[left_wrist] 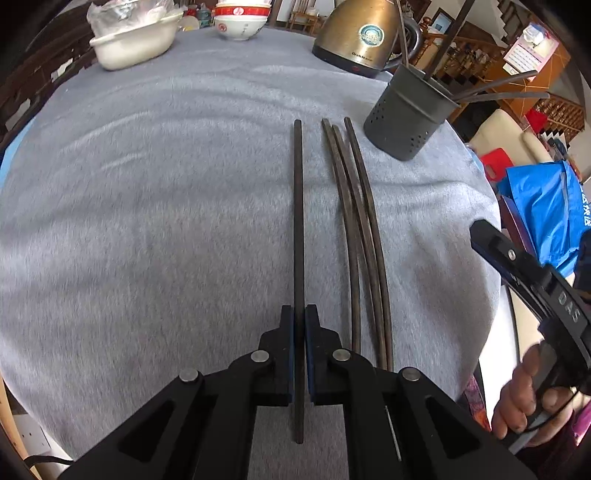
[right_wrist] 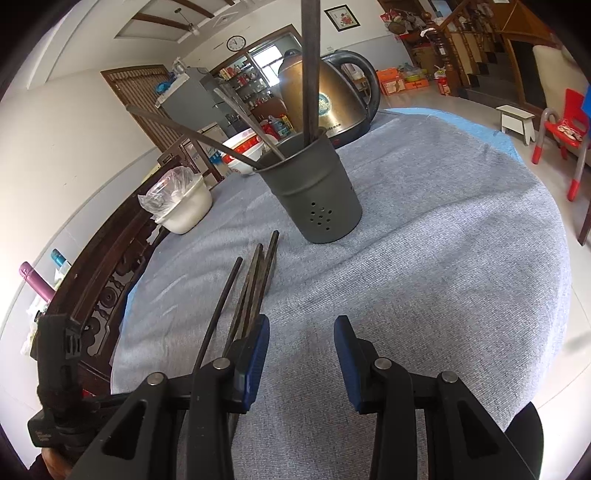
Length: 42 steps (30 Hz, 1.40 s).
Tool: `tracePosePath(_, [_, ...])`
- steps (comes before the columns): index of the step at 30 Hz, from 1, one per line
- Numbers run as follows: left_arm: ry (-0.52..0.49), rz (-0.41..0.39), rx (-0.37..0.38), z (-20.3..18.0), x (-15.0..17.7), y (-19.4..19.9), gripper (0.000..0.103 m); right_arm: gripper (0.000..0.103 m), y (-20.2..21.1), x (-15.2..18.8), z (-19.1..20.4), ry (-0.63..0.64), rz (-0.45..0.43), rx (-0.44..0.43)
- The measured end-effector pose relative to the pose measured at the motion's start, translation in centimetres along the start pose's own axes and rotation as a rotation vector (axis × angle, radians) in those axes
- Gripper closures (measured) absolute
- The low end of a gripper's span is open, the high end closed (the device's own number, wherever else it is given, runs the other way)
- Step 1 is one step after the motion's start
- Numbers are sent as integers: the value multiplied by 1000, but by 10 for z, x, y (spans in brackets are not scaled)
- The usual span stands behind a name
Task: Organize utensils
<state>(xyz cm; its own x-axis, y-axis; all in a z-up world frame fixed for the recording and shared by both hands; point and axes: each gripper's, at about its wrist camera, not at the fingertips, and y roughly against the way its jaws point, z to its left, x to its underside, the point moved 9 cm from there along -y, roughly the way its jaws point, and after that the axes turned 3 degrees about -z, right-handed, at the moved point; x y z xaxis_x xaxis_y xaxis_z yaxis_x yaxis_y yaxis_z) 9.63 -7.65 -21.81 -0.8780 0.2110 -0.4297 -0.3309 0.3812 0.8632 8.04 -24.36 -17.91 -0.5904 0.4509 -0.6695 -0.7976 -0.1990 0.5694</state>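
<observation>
**Operator:** Report the left side, referenced to the utensil holder.

**Technician:** Your left gripper point(left_wrist: 299, 314) has its pads pinched on a single dark chopstick point(left_wrist: 298, 206). That stick lies flat on the grey tablecloth point(left_wrist: 147, 221), left of the utensil holder point(left_wrist: 406, 118), with its far tip pointing toward the holder's side of the table. Further left and beyond, a white basin point(left_wrist: 133, 44) holding a plastic bag and a red-and-white bowl point(left_wrist: 240, 22) stand at the far edge.

**Operator:** And between the stick and the holder?

**Technician:** Three loose chopsticks point(left_wrist: 364, 229) lie bunched together, touching one another, just left of the holder and apart from the gripped stick. The holder stands upright with several chopsticks point(right_wrist: 309, 74) leaning out of it. A brass-coloured kettle point(left_wrist: 360, 35) sits just behind it.

**Operator:** Right side?

**Technician:** Your right gripper point(right_wrist: 301, 354) hangs over the cloth on the near side of the holder, fingers spread apart with nothing between them. Its left finger point(right_wrist: 255, 362) sits just beside the bunched sticks.
</observation>
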Motion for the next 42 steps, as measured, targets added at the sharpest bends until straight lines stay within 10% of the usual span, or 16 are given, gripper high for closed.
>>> tracePosePath(34, [20, -63, 4, 29, -20, 26, 93, 95, -109, -12, 37, 117, 236, 97])
tracePosePath(42, [-9, -36, 51, 21, -47, 10, 68, 95, -88, -5, 24, 188, 267, 135])
